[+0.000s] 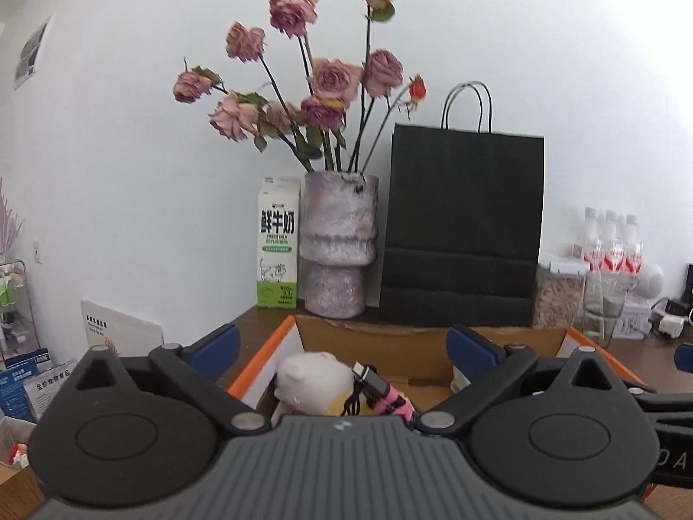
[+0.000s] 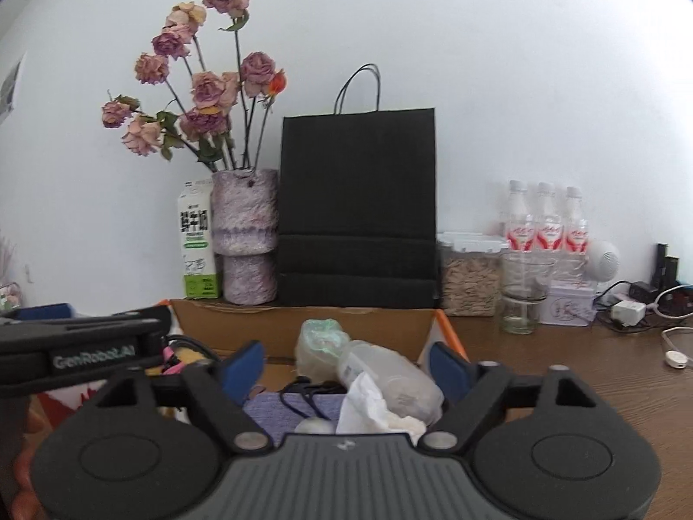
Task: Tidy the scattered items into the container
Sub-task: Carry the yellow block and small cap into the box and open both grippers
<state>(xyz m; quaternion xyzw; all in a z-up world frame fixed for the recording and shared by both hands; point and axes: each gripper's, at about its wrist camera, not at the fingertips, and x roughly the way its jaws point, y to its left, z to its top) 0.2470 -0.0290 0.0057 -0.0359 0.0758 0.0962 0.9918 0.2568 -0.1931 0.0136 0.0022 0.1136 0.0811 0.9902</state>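
Observation:
A cardboard box (image 1: 411,346) with orange flaps stands in front of both grippers. In the left wrist view it holds a white plush toy (image 1: 312,379) and a pink and black gadget (image 1: 385,394). My left gripper (image 1: 342,344) hangs open above them, with nothing between its blue pads (image 1: 212,346). In the right wrist view the box (image 2: 242,325) holds a clear plastic bottle (image 2: 390,372), a crumpled greenish bag (image 2: 322,338), white tissue (image 2: 372,407), a black cord (image 2: 312,394) and purple cloth (image 2: 273,411). My right gripper (image 2: 346,366) is open over these, holding nothing.
Behind the box stand a milk carton (image 1: 278,242), a vase of dried roses (image 1: 338,251) and a black paper bag (image 1: 463,225). To the right are an oat jar (image 2: 470,277), a glass (image 2: 522,299), three bottles (image 2: 545,225) and cables with a charger (image 2: 628,312) on the wooden table.

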